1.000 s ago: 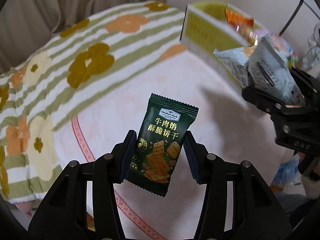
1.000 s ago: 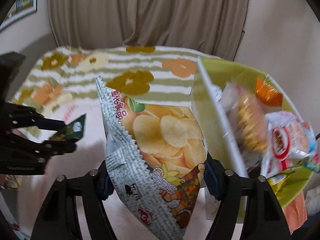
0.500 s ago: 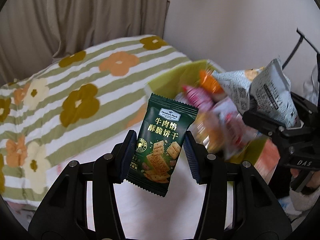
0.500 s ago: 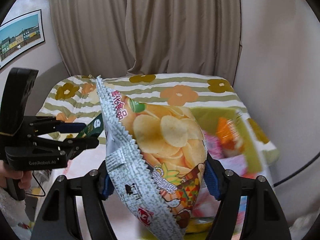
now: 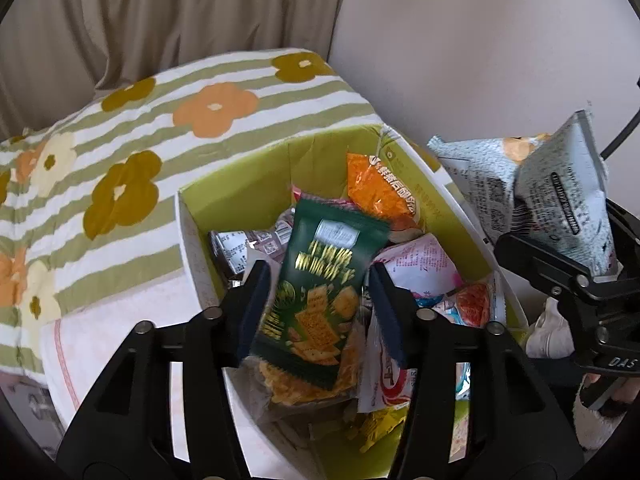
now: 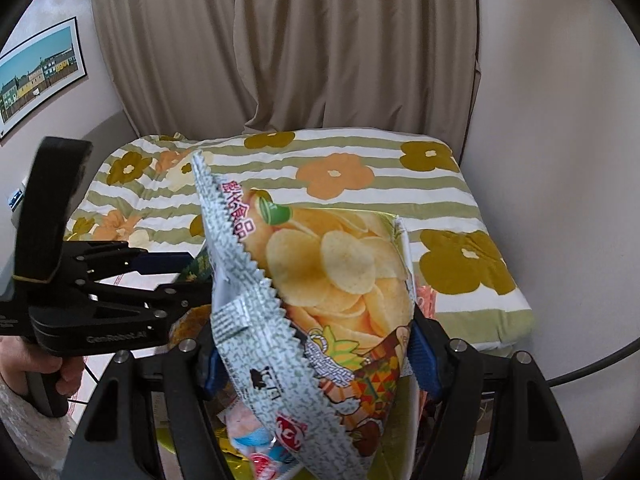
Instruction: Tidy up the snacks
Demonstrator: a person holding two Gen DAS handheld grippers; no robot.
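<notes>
- Right now I have both grippers over the green box (image 5: 256,176), which sits on the flowered bedcover (image 5: 132,152) at its right edge, close to the wall (image 5: 480,48); its far and left walls stand up clear of the snacks heaped inside, so there is open room above the heap but little toward the wall.
- Inside the box lie an orange packet (image 5: 380,192) at the far side, a pink-and-white packet (image 5: 424,264) by the right wall, and a dark foil packet (image 5: 240,246) against the left wall.
- Compared with a second ago, my left view has swung from the pink sheet to looking straight down into the box (the bedcover now fills only the left part).
- The left gripper (image 5: 316,300) is opening its jaws: the green cracker packet (image 5: 324,296) is between them, blurred, with gaps at both pads, over the middle of the heap.
- The right gripper (image 6: 320,356) is clamped on the chip bag (image 6: 320,280) as before, its pads pressing the bag's lower sides, with the bag upright over the box's near end.
</notes>
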